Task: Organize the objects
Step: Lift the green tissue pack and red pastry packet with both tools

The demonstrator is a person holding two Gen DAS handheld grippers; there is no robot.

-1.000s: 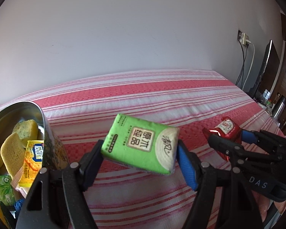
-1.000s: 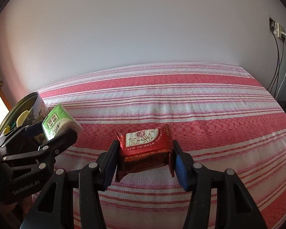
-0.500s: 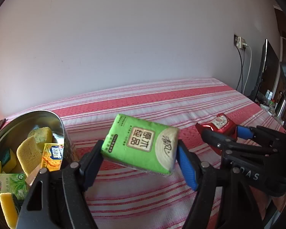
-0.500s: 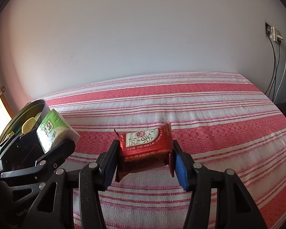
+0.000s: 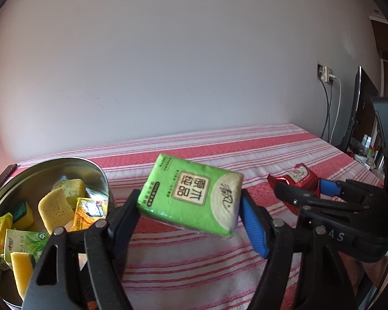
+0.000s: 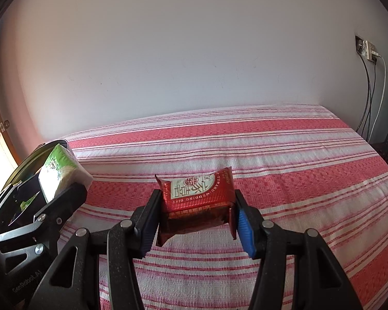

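Observation:
My left gripper (image 5: pixel 188 204) is shut on a green tissue pack (image 5: pixel 191 193) and holds it tilted above the striped bed, just right of a round metal tin (image 5: pixel 95 166). The tin holds yellow sponges (image 5: pixel 55 206) and small snack packets (image 5: pixel 90 208). My right gripper (image 6: pixel 196 206) is shut on a red foil snack packet (image 6: pixel 198 193) and holds it above the bed. The right gripper and its red packet (image 5: pixel 298 177) show at the right of the left wrist view. The left gripper with the green pack (image 6: pixel 60 173) shows at the left of the right wrist view.
The bed has a red and white striped cover (image 6: pixel 271 149) and stands against a plain white wall. A wall socket with cables (image 6: pixel 367 51) is at the right. A dark screen (image 5: pixel 359 108) and cluttered furniture stand past the bed's right end.
My left gripper has moved left and tipped toward the tin, so more of the tin's inside shows. Both grippers have risen a little. Both grips are unchanged.

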